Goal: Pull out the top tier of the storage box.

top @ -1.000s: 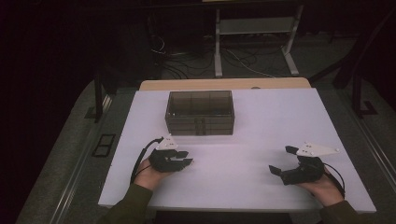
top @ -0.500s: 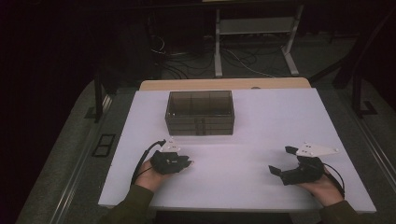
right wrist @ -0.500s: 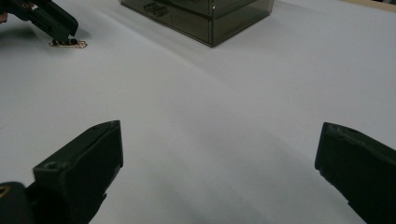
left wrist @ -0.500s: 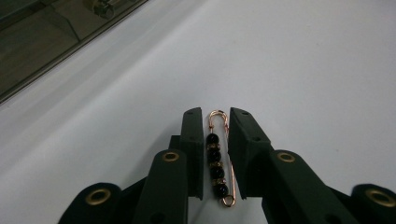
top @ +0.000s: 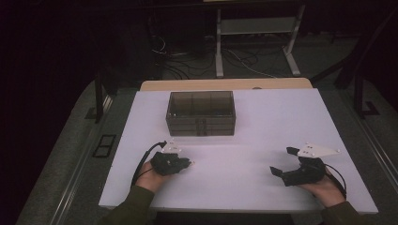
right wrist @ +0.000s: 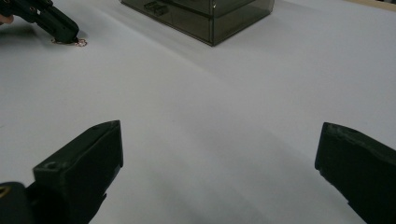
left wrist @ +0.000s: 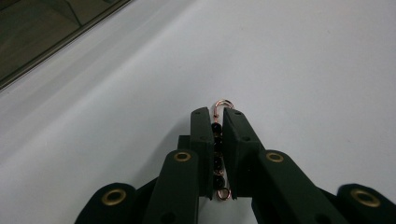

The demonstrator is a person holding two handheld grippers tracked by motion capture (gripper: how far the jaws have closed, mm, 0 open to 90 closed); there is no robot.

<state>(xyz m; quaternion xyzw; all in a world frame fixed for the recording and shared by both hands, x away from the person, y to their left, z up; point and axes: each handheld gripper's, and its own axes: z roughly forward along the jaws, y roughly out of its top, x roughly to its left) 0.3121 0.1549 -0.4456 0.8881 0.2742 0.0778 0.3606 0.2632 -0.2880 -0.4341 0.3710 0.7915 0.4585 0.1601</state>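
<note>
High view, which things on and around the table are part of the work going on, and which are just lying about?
In use:
left gripper, shut on the beaded earring
smoky plastic organiser box
right gripper, open
white table

Lying about:
floor cables
white stand

Both grippers are black. The left gripper has flat rectangular fingers on link bars with brass-ringed pivots behind them; a black cable loops from its rear. The right gripper carries a grey three-cornered plate behind its blocky fingers. Olive-green sleeves cover both forearms.
</note>
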